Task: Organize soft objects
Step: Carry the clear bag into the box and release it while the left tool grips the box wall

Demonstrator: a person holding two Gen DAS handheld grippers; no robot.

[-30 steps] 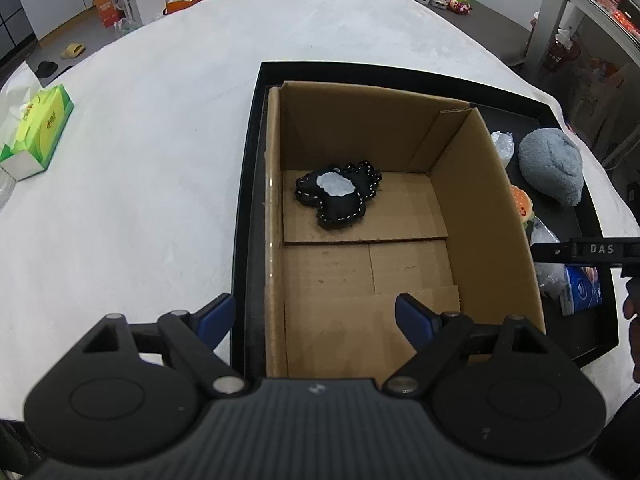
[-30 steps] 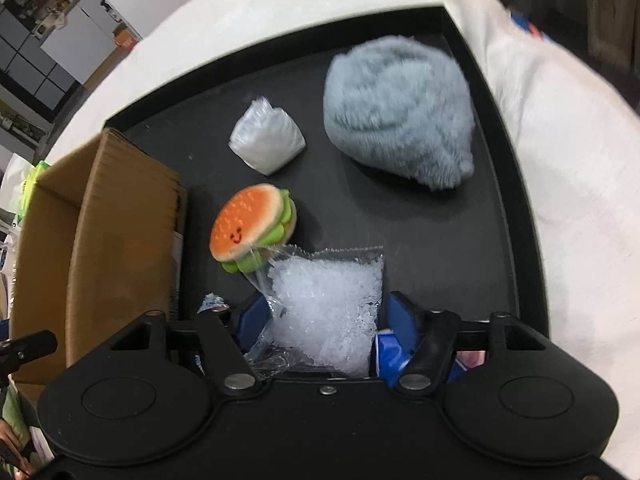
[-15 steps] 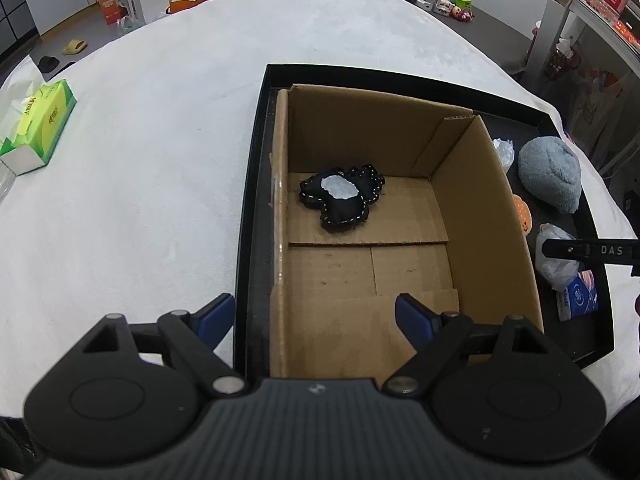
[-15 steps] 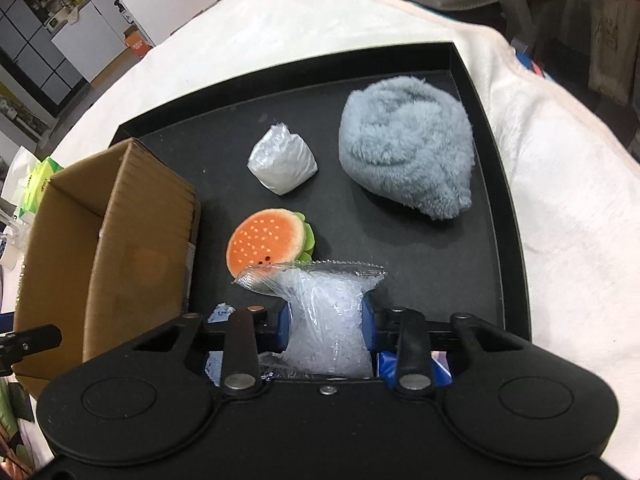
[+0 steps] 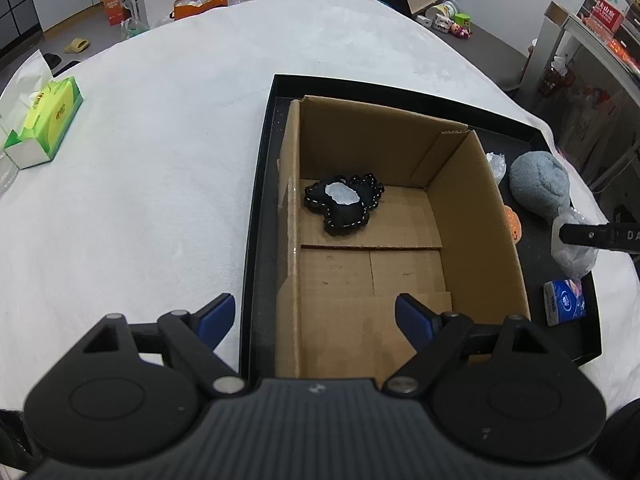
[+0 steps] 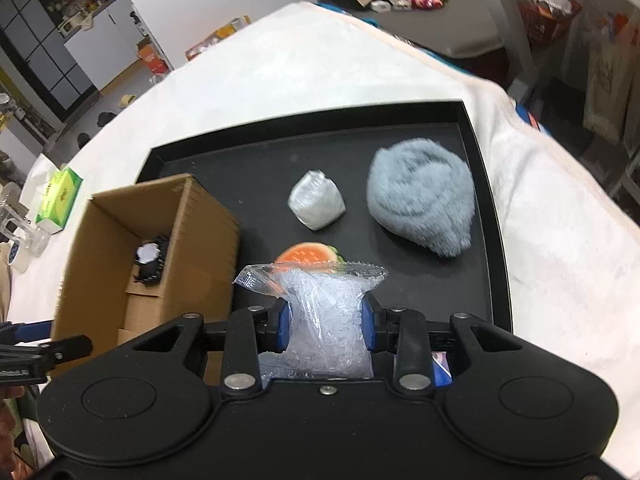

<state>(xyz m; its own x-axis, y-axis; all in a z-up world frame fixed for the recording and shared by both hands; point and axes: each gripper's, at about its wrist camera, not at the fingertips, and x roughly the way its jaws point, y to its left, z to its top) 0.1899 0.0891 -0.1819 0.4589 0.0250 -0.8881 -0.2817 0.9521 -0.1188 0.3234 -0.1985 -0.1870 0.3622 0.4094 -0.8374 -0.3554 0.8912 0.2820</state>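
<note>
My right gripper (image 6: 326, 326) is shut on a clear bag of white beads (image 6: 328, 308), lifted above the black tray (image 6: 490, 216). Under it lie an orange burger toy (image 6: 306, 254), a small white bag (image 6: 318, 204) and a grey fluffy plush (image 6: 422, 206). The open cardboard box (image 5: 472, 216) stands in the tray's left part with a black stitched soft toy (image 5: 342, 204) inside. My left gripper (image 5: 316, 314) hangs open over the box's near left corner, holding nothing. In the left wrist view the bead bag (image 5: 574, 248) hangs from the right gripper's fingers (image 5: 592, 234) at the right edge.
A blue tissue pack (image 5: 564, 302) lies in the tray's near right corner. A green tissue box (image 5: 44, 122) sits far left on the white cloth-covered table (image 5: 160, 160). Clutter, boxes and shelves stand on the floor beyond the table.
My right gripper closed on the bead bag and lifted it off the tray; the burger toy is now partly hidden behind it. The left gripper stayed open over the box.
</note>
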